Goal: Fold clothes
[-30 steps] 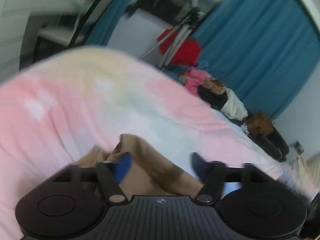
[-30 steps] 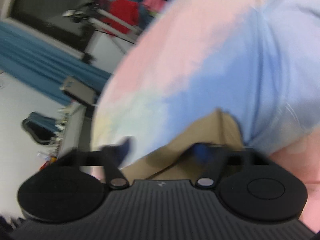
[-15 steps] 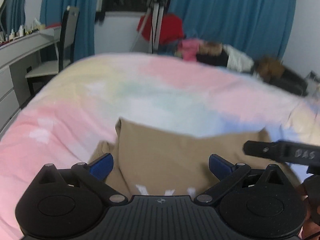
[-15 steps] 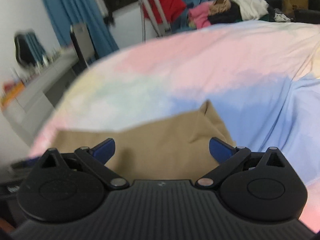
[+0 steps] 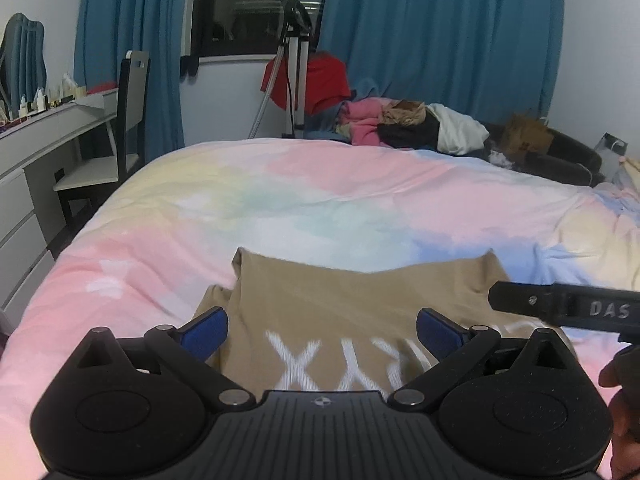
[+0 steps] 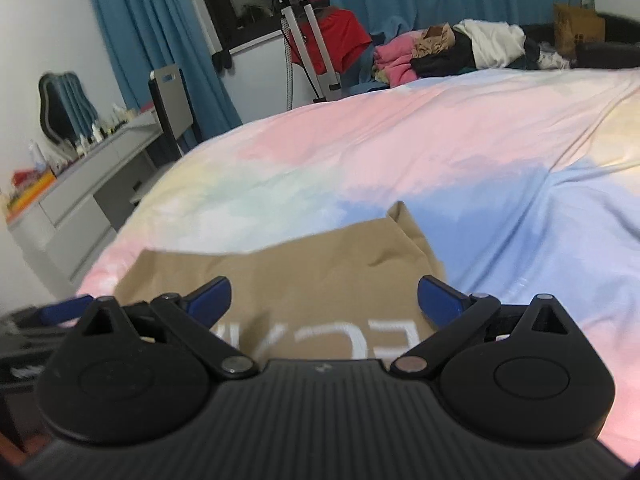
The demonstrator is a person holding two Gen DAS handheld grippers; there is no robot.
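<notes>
Tan cotton T-shirt with white block lettering lies on the pastel tie-dye bedspread, near its front edge, with the printed side up and a folded edge running straight across the far side. A loose flap of the same fabric projects at the left of that edge. The bedspread covers the bed in pink, yellow, pale green and blue patches. Beyond the bed, teal blue curtains hang to either side of a dark window. A grey tripod stand stands in front of a draped red garment. A mixed pile of pink, black and white clothes sits at the far side.

The left gripper hovers over the lettering with its blue-padded fingers spread wide and holding nothing. The right gripper is likewise spread apart above the shirt, gripping nothing.
</notes>
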